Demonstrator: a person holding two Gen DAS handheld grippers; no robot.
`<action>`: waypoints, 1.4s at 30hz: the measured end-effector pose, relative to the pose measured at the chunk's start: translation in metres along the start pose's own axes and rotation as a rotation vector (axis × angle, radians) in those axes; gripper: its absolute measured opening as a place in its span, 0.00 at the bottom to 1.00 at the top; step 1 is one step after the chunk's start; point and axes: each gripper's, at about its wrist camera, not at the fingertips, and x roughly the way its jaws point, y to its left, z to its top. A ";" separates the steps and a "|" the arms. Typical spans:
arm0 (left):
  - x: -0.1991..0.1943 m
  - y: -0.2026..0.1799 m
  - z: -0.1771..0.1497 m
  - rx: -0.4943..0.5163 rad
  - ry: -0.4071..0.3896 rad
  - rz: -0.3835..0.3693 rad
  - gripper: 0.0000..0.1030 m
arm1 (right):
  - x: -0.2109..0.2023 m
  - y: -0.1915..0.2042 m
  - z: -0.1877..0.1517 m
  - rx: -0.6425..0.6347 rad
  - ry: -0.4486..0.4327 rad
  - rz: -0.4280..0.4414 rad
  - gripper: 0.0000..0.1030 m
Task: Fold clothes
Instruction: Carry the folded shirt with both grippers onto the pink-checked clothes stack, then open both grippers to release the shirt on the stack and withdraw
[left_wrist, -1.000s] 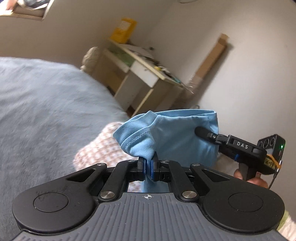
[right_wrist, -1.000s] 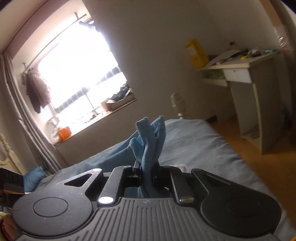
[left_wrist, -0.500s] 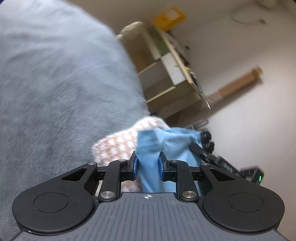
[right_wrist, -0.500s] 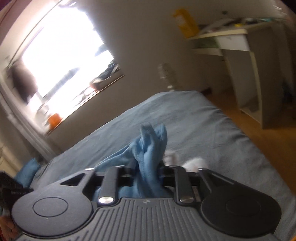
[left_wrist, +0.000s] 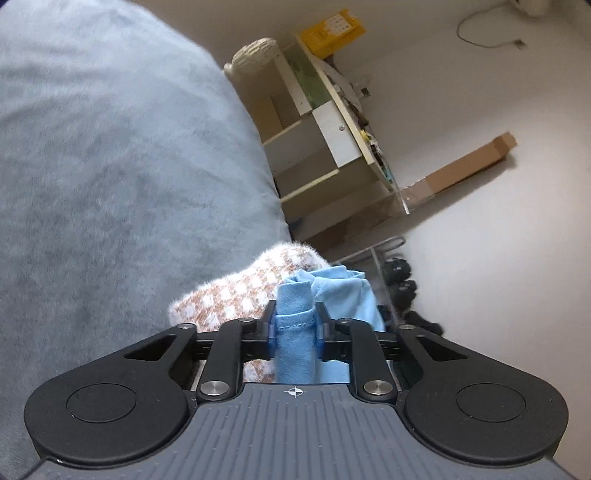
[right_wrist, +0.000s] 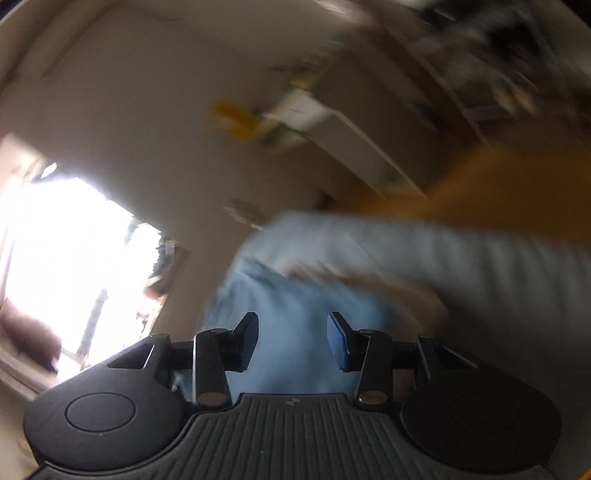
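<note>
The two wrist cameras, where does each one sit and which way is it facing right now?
Left wrist: sits behind the left gripper, which is closed on the light blue garment; faces the grey bed and desk.
Right wrist: behind the open right gripper, blurred, over the same garment.
Shared: garment, bed, desk.

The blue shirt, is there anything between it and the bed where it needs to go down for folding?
Yes. A brown and white checked garment lies on the grey bedspread right beside and under the blue shirt, which the left gripper is pinching. The right gripper has just been opening, its pads clear of the cloth.
</note>
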 end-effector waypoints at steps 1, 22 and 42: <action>0.000 -0.003 0.000 0.018 -0.011 0.020 0.07 | -0.001 -0.012 -0.012 0.040 0.009 -0.024 0.43; -0.008 0.017 0.020 -0.046 -0.090 0.139 0.34 | 0.015 0.003 -0.050 0.006 -0.052 -0.065 0.40; 0.087 -0.066 0.031 0.254 0.009 0.040 0.38 | 0.077 0.072 -0.068 -0.580 -0.220 -0.395 0.32</action>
